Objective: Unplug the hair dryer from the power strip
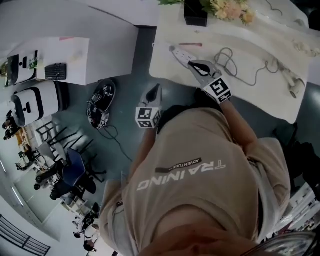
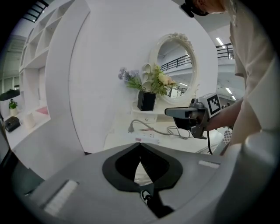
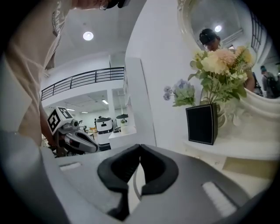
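A white power strip (image 1: pixel 181 54) lies near the front left corner of the white table (image 1: pixel 260 95). A grey cord (image 1: pixel 227 62) loops from near it across to the white hair dryer (image 1: pixel 295 86) at the table's right end. I cannot tell whether the plug sits in the strip. My right gripper (image 1: pixel 196 65) hovers just right of the strip, shut, with nothing between its jaws. My left gripper (image 1: pixel 156 89) hangs off the table over the floor, shut and empty. In the left gripper view the right gripper (image 2: pixel 173 112) hangs above the cord (image 2: pixel 151 129).
A black vase of flowers (image 1: pixel 196 14) stands at the table's back, below an oval mirror (image 2: pixel 177 65). A thin red stick (image 1: pixel 190 45) lies behind the strip. On the floor to the left lies a black device (image 1: pixel 101 102). White shelves (image 2: pixel 33 74) stand further left.
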Demonstrator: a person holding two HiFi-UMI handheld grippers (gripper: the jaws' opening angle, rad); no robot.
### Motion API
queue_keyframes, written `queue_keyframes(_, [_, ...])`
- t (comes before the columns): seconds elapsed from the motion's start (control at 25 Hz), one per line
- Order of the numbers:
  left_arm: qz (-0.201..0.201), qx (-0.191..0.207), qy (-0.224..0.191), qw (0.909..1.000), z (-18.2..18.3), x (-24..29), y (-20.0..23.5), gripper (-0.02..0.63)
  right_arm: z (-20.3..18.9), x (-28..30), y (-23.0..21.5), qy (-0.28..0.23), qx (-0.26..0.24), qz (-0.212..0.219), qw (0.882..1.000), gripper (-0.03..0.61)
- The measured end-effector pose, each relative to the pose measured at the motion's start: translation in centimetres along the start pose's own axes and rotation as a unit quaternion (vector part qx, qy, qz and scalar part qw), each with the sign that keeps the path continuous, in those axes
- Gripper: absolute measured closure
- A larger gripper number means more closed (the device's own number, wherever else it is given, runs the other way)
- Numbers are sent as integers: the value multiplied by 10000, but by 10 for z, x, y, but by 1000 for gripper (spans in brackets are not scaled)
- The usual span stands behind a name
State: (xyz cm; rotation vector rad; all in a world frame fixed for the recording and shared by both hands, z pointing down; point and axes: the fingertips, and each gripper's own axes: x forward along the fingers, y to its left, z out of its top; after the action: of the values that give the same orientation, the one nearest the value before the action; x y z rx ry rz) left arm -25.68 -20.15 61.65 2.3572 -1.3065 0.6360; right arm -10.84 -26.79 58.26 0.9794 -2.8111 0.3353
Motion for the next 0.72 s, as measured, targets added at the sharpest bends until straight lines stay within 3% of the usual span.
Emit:
queue_keyframes(0.2, [-193,160,206,9995,9,38,2,607,-28,-4,-11,268,291,186,9990,574])
queue_keyframes(0.44, [-547,457,76,9974,41,85,28,607,-36,22,-31,551,111,159,9983,574])
queue_keyframes(0.6, [-1010,648,25,9928,50,104,42,607,-24,49,-36,769,7,-35,9970,574])
queue_keyframes(0.72, [-1496,955,32,9841,49,120,60,607,-22,72,-35,1173,-121,-175,9929,574])
